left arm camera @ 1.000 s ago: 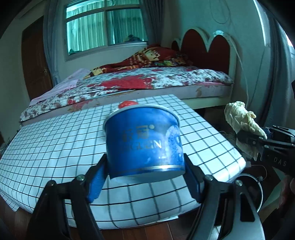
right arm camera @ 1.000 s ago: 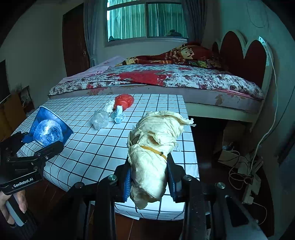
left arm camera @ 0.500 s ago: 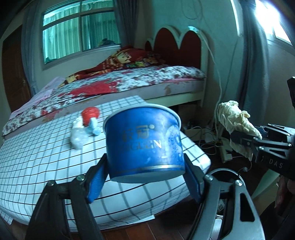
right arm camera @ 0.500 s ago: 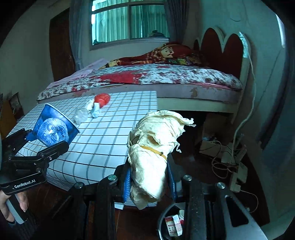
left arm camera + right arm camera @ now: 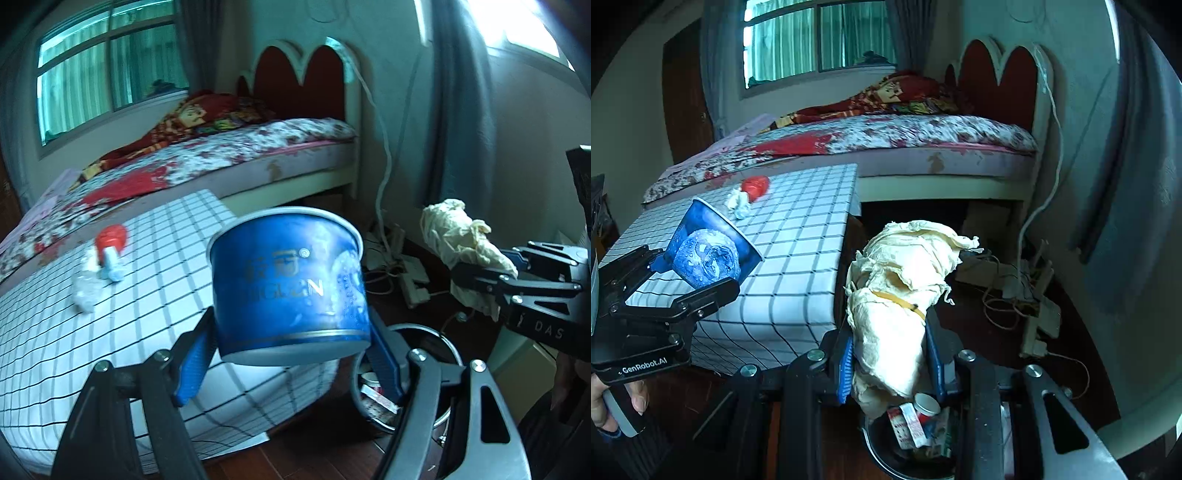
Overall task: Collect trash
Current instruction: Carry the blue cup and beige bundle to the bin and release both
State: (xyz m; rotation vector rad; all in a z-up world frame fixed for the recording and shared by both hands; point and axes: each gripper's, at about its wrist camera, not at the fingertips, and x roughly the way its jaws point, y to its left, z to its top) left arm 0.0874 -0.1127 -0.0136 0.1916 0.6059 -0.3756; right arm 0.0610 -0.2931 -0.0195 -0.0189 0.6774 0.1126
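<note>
Your left tool is pinching a blue cup by its lower sides, one blue pad on each flank, the cup upright with its rim tipped slightly away from you. In the right wrist view the same cup shows its base toward the camera, clamped in the left tool, and your hand grips the handle at the lower left edge.

Your right tool is pinching a wad of cream paper, with a thin yellow band around its middle. The wad stands up out of the pads and droops a little below them. From the left wrist view you see that wad sticking out of the right tool at the right side.

Both loads are off the surface, which wears a white cloth with a black grid. The cup hangs past its near corner; the wad is out over the dark wooden floor.

A bin sits on the floor just under the right tool, with cartons and a small white-capped bottle inside. In the left view the bin lies below and to the right of the cup.

Left on the surface are a red piece, a pale blue bit touching it, and a crumpled clear wrapper just beside them.

Behind stands a bed with a flowered cover, and a tangle of cords lies by the wall.
</note>
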